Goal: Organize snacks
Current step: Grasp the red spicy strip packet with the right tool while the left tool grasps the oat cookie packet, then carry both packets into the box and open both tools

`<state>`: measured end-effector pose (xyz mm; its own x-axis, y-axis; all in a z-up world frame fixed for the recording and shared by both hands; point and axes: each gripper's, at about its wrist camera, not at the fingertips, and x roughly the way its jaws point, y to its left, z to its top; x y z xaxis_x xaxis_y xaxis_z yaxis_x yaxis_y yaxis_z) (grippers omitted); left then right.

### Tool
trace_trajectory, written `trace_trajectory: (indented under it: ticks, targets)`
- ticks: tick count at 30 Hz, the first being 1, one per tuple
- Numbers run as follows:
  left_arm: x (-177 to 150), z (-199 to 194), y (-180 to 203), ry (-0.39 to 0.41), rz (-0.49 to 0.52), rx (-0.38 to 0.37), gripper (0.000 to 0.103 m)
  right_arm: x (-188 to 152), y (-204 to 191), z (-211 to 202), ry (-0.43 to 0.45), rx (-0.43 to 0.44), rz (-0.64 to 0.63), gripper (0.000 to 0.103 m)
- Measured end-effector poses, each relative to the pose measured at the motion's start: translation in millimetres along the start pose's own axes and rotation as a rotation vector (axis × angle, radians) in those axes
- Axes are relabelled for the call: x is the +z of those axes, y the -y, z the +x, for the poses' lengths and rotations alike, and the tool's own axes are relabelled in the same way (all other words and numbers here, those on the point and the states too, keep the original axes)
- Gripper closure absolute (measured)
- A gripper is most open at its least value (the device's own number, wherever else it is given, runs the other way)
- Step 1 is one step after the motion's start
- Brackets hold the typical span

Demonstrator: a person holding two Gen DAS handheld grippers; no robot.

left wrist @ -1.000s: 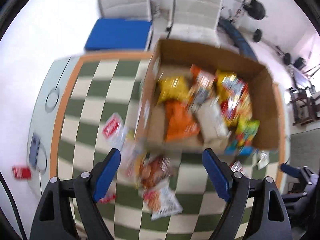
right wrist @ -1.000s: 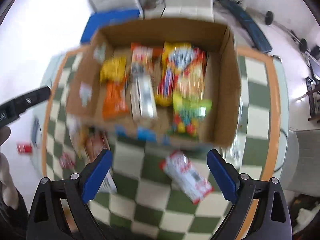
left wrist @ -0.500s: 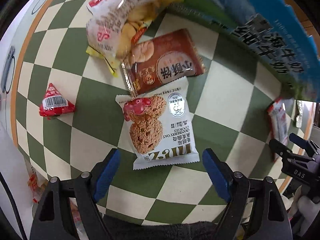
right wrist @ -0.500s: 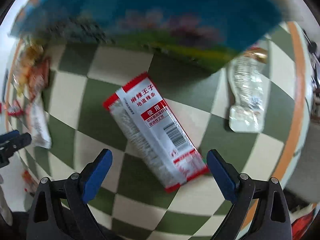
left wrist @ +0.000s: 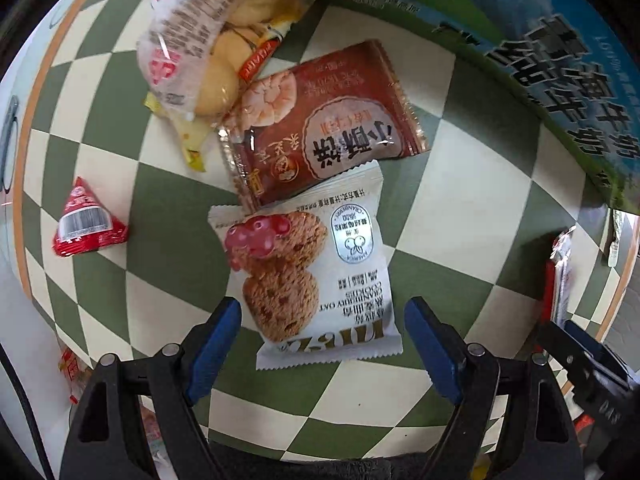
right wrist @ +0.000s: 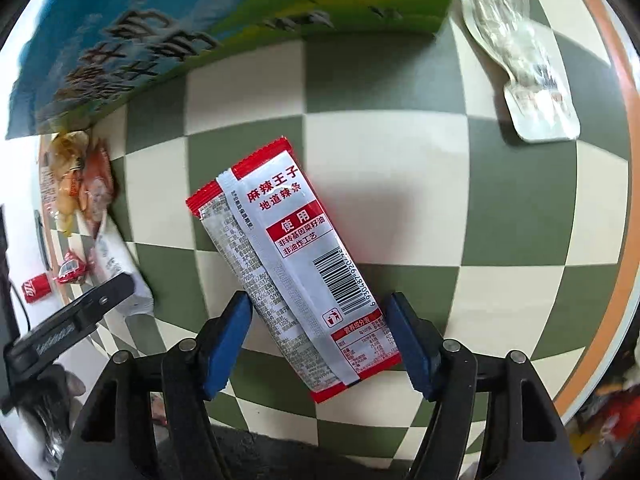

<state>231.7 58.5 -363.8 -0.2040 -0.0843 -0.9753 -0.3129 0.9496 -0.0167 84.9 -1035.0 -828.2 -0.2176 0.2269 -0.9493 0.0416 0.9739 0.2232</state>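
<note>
- The cookie packet (left wrist: 316, 280) lies on the checked table (left wrist: 452, 208), its upper edge under the biscuit packet (left wrist: 320, 128).
- The box (left wrist: 560, 60) stands behind both.
- The triangular candy (left wrist: 86, 224) lies apart, left.

I'm looking down on a table covered in a green-and-cream checkered cloth (left wrist: 448, 208) with an orange border. Lying flat on it are a white cranberry oat cookie packet (left wrist: 320, 280), with a brown pastry packet (left wrist: 320, 128) overlapping its top edge, and a clear bag of yellow pastries (left wrist: 208, 52) beside that. A small red triangular packet (left wrist: 86, 226) sits apart. The printed blue-green box (right wrist: 168, 28) stands on the cloth, near a red-and-silver spicy strip packet (right wrist: 296, 264) and a clear wrapper (right wrist: 520, 76).
</note>
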Motion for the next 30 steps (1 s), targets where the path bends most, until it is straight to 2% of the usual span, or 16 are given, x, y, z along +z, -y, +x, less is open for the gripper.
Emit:
trace_trajectory:
  ticks: [4,6,8,10,12,13,14,23,25,30]
  targets:
    - [15.8,14.1,-3.4,-0.040,-0.024,-0.021,0.020,-1.1,-15.6,0.4,0.032,-0.073,-0.090,0.029]
    - [13.9,13.0,-1.8,-0.015,-0.013,-0.010,0.028,0.3,-23.4,6.8,0.029,-0.126,-0.136,0.029]
    - [13.5,11.0,0.9,0.001,0.005,0.005,0.031,2.8,-27.0,13.1,0.008,-0.143,-0.152,0.027]
    - [11.5,9.3,3.9,0.018,0.015,0.004,0.033,2.7,-28.7,13.2,0.025,-0.146,-0.145,0.027]
    - [6.5,8.6,6.2,0.023,0.034,0.012,0.034,7.2,-29.3,11.4,0.043,-0.163,-0.129,0.031]
    - [4.8,7.4,9.5,0.033,0.049,0.023,0.034,17.2,-34.9,5.1,0.054,-0.174,-0.133,0.042]
    - [0.6,5.3,13.5,0.043,0.063,0.031,0.034,16.8,-39.2,3.5,0.071,-0.185,-0.142,0.047]
    - [-22.4,-21.8,59.0,0.158,0.219,0.093,0.034,0.9,-25.6,-12.6,0.121,-0.076,-0.032,0.054]
    - [-30.6,-35.8,65.6,0.179,0.242,0.080,0.034,-3.5,-21.7,-18.6,0.133,-0.049,-0.011,0.054]
    - [-41.1,-85.6,85.7,0.294,0.308,0.055,0.034,-13.4,-16.1,-53.0,0.182,0.037,0.029,0.054]
